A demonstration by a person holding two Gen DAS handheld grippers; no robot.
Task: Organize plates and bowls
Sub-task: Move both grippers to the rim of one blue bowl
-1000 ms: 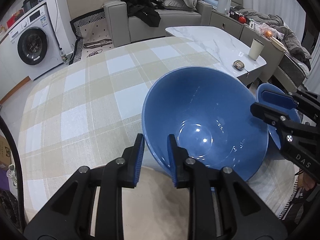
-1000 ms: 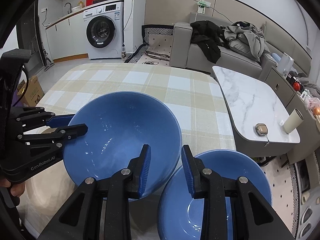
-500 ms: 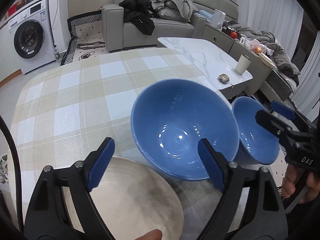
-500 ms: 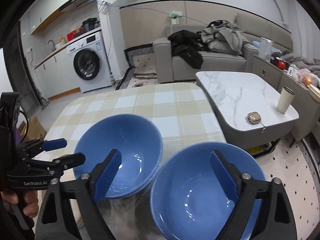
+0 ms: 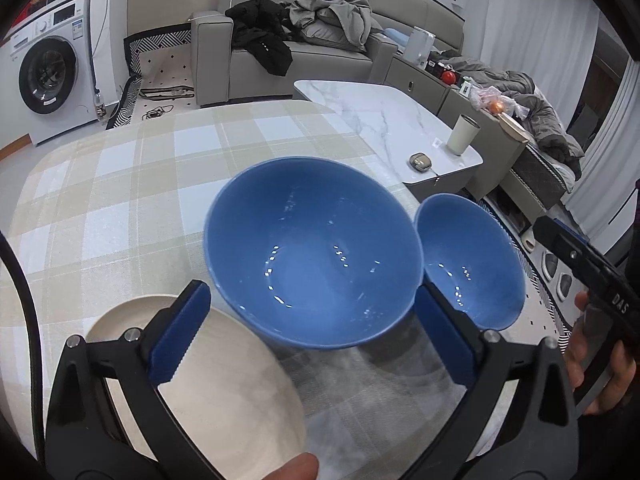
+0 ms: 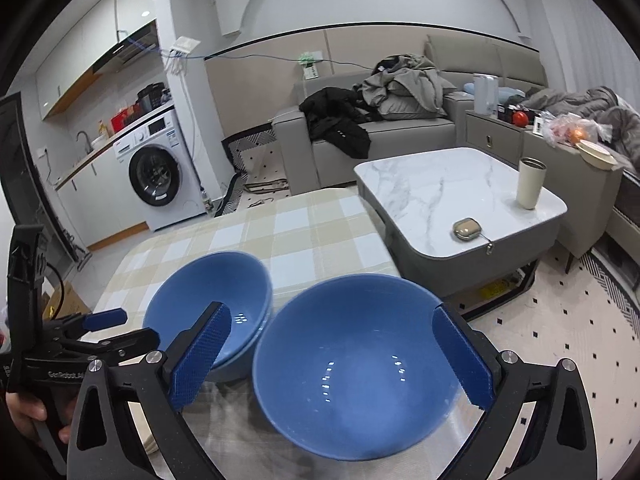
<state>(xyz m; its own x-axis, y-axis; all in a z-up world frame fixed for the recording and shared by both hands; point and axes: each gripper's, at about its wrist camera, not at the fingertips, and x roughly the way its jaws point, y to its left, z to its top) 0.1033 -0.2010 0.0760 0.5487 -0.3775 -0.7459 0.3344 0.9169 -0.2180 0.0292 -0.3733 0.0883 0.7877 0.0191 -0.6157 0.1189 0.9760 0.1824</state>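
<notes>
Two blue bowls sitting on the checked table

The right gripper (image 6: 332, 360) is standing wide apart around the nearer bowl (image 6: 352, 364), pads not touching it; the farther bowl (image 6: 216, 296) is sitting just beside, with the left gripper (image 6: 116, 326) hovering near it.

a home: sofa (image 6: 384, 136), washing machine (image 6: 160, 172), kitchen counter (image 6: 88, 156).

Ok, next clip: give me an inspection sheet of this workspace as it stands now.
Surface: checked tablecloth on the table.
Job's things: two blue bowls, left bowl and right bowl, side by side; beige plate near the left bowl.
Clutter: nothing seen on the cloth.
Grippers: left gripper and right gripper, jaws wide open, holding nothing.
Cables: black cable at the left edge.
Surroundings: washing machine, sofa, marble coffee table with a cup.
</notes>
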